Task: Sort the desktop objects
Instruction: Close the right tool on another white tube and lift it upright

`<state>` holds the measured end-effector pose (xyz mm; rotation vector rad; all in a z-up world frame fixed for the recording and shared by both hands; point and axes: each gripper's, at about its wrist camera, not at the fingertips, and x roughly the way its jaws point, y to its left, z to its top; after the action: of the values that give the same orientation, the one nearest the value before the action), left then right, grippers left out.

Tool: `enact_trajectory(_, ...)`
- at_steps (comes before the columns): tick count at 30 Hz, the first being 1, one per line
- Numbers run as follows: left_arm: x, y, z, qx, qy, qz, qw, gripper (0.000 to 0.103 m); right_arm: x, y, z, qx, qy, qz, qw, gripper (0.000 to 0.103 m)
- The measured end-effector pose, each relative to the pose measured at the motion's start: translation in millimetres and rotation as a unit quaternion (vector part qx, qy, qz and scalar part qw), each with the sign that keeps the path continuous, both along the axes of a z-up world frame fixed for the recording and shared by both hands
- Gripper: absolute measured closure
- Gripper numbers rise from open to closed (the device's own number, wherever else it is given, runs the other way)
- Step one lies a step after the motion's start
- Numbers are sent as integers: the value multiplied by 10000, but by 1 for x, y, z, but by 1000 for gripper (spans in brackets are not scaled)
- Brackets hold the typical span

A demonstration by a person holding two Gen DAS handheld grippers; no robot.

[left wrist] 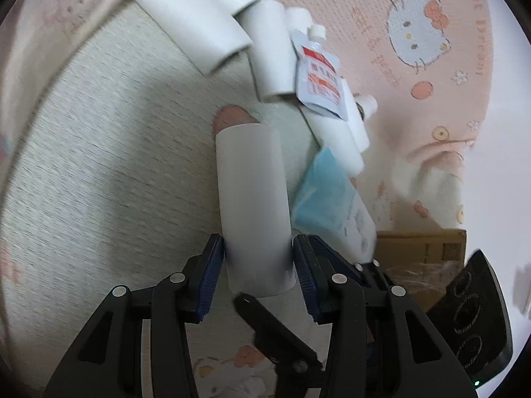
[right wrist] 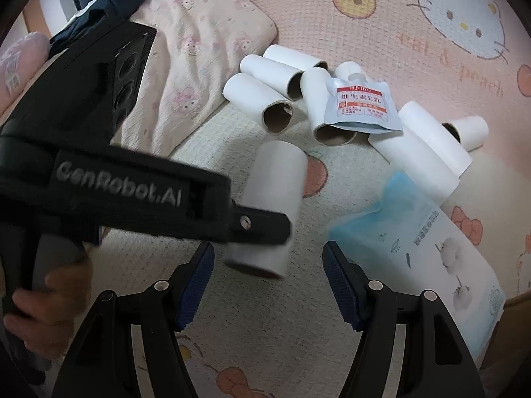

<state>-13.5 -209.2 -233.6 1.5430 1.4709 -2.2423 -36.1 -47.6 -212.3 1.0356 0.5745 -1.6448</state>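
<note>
Pink cartoon bedding (right wrist: 381, 26) lay under everything. My left gripper (left wrist: 259, 265) gripped one white cardboard tube (left wrist: 252, 205) near the other tubes (right wrist: 278, 93). My right gripper (right wrist: 268, 282) stood wide and empty. Next, I judged, the tube should join the pile.

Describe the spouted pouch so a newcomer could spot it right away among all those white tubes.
Start at the pink cartoon-cat mat and find the cluster of white cardboard tubes near the pillow. The spouted pouch lies on top of that pile, leaning over one tube's open end. It is the only flat item there, pale blue-grey with a red and orange label and a white screw cap.
</note>
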Motion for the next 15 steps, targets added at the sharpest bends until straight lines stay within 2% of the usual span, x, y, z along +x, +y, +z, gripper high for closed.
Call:
enact_trajectory(2, -2, 6, 2, -86, 58, -104, 9999, 56, -4, 3, -1, -15, 13, -116, 9999, 38)
enact_trajectory(3, -3, 8, 3, -95, 90, -131, 9998, 56, -8, 3, -4, 71, -52, -185, 9998, 41)
enact_trajectory(4, -3, 9, 4, -88, 121, -145, 9998, 56, -12, 3, -7, 112, -150, -223, 9996, 47)
enact_trajectory(5, -3, 10, 5, -76, 159, -147, 9997, 56, -17, 5, -11, 165, -332, -309, 9988, 62)
enact_trajectory(8, -5, 8, 8, -248, 164, -87, 9995, 55, -26, 9, -15, 138, -701, -443, 9965, 62)
enact_trajectory(10, -7, 3, 6, -328, 133, -44, 9994, 46, -27, 9, -15, 150, -715, -443, 9963, 62)
enact_trajectory(13, -9, -7, 0, -214, 151, 176, 9995, 46, -26, 8, -16, 188, -709, -419, 9964, 62)
enact_trajectory(15, -12, -11, -3, -7, 256, 208, 9995, 47, -27, 11, -16, 208, -745, -418, 9961, 62)
